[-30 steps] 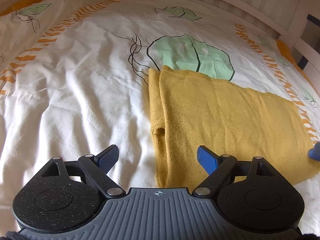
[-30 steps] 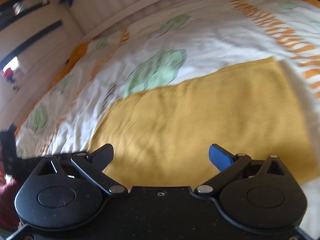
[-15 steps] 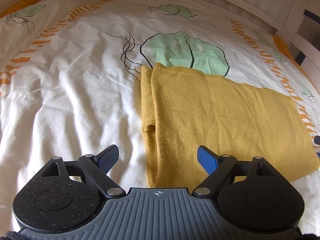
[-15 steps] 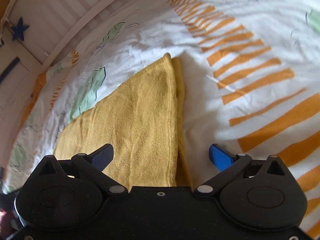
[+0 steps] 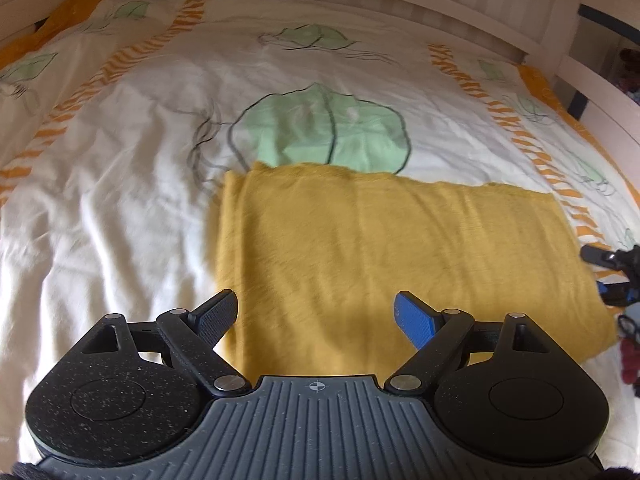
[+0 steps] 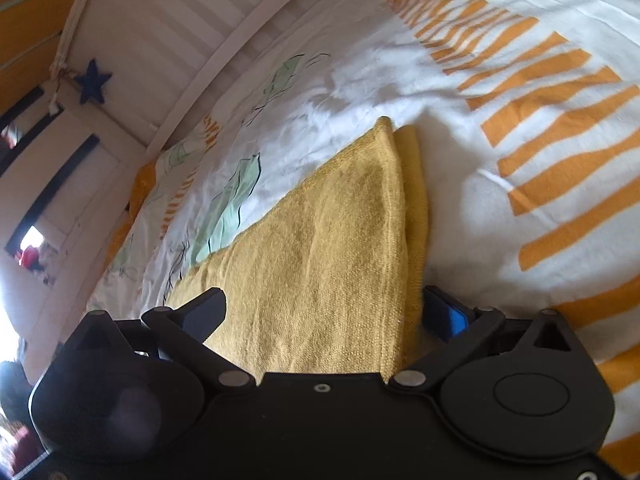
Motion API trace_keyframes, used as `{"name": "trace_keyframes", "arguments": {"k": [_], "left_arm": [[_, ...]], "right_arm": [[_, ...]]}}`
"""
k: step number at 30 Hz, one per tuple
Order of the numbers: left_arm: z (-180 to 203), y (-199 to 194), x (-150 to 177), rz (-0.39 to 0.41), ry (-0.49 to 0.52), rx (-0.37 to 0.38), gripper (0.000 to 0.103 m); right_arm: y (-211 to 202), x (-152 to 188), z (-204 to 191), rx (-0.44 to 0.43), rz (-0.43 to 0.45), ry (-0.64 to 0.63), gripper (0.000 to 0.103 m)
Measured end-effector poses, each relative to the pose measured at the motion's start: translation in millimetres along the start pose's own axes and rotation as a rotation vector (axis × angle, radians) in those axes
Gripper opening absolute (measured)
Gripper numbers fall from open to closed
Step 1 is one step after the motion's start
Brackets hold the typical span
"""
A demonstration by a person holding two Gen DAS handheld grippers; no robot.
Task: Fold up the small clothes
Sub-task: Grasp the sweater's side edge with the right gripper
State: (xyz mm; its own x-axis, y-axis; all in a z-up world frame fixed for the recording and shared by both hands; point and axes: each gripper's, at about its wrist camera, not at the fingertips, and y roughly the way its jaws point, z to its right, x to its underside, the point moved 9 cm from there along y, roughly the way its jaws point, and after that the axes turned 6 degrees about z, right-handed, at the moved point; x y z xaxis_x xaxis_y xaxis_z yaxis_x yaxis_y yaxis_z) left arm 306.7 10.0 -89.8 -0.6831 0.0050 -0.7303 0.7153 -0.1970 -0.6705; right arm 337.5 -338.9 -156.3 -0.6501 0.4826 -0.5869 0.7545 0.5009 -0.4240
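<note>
Straddling the cloth's [image 6: 328,248] right edge, the right gripper [image 6: 326,312] stands spread, grasping nothing. The left gripper [image 5: 316,314] is likewise released, low centre of its frame, over the cloth's near left portion. Folded yellow cloth [image 5: 392,256] lies flat on the bedsheet [image 5: 120,184], mid-frame. Bed rail [image 5: 440,12] runs along the top.

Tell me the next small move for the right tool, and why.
Probably close the right tool: it is open, straddling the layered end edge of the yellow garment, which lies flat on the bedspread. The left tool is open too.
</note>
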Motion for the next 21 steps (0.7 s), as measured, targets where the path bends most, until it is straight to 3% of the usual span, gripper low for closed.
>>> {"name": "trace_keyframes", "arguments": {"k": [7, 10, 15, 21], "left_arm": [[54, 37, -18, -0.034, 0.026, 0.06, 0.085], [70, 60, -16, -0.064, 0.058, 0.045, 0.085], [75, 94, 1, -0.137, 0.119, -0.012, 0.086], [73, 100, 2, -0.133, 0.13, -0.021, 0.093]], "right_arm": [[-4, 5, -2, -0.027, 0.023, -0.046, 0.103], [-4, 6, -2, -0.032, 0.033, -0.065, 0.103], [-6, 5, -1, -0.052, 0.043, -0.05, 0.103], [-6, 2, 0, -0.065, 0.015, -0.022, 0.103]]}}
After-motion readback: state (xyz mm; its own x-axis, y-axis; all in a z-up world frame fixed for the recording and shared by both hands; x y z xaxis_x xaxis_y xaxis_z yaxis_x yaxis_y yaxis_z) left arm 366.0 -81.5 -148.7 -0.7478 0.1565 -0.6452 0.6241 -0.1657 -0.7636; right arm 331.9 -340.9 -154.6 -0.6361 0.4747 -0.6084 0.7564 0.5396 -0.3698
